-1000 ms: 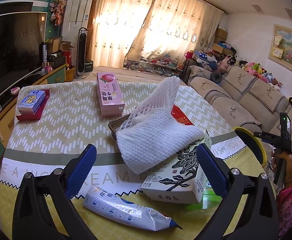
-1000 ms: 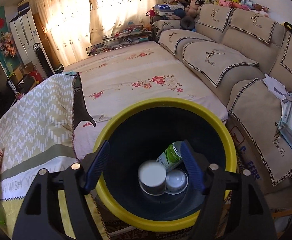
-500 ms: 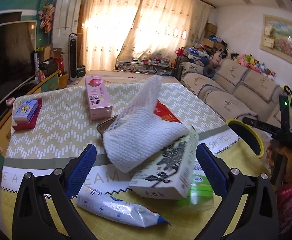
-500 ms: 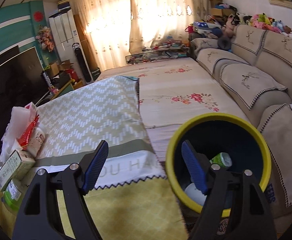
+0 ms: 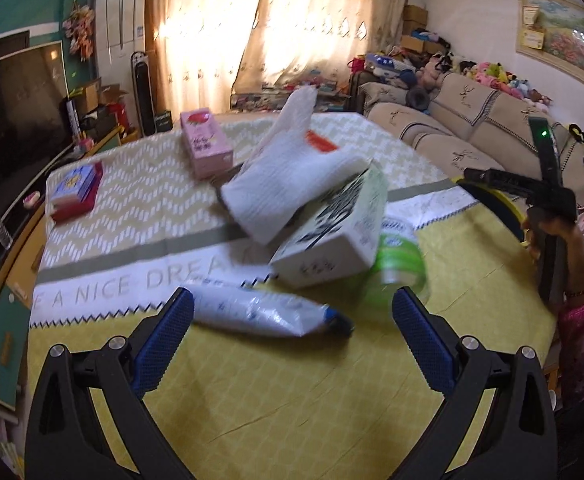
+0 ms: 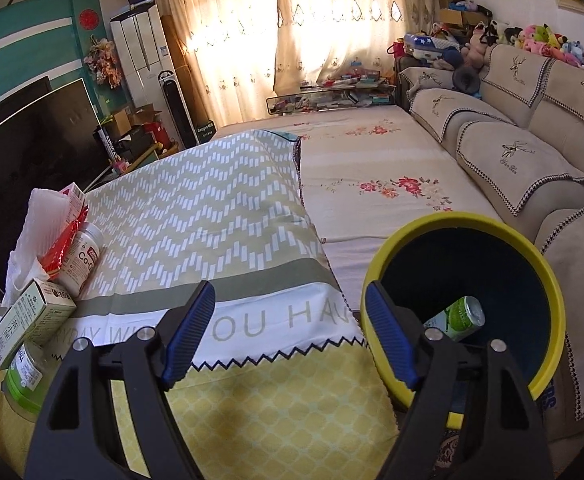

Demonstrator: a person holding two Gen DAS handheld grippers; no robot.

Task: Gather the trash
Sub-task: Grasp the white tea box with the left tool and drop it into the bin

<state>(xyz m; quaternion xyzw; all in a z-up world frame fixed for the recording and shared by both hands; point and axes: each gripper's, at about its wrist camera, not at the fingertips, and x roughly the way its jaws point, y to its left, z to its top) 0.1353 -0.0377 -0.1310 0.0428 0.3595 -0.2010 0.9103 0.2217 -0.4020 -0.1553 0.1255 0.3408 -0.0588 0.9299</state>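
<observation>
On the yellow cloth, the left gripper (image 5: 292, 322) stands wide open and empty over the wrapped white packet (image 5: 260, 312). Its slick film could slip from the pads (the leaning carton (image 5: 331, 236) may topple too). The right gripper (image 6: 290, 328) also gapes empty.

tongs (image 5: 292, 316): blk arms | blue ribbed pads | silver screws | pink sleeve (image 5: 583, 320)

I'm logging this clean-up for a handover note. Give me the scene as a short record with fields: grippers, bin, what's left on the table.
left gripper: open, empty, facing the pile on the table
right gripper: open, empty, beside the bin
bin: yellow rim, dark inside, off the table's edge; holds a green can
nearest trash: white and blue tube
pile: patterned carton, white foam net, green-lidded jar
further back: pink carton
</observation>
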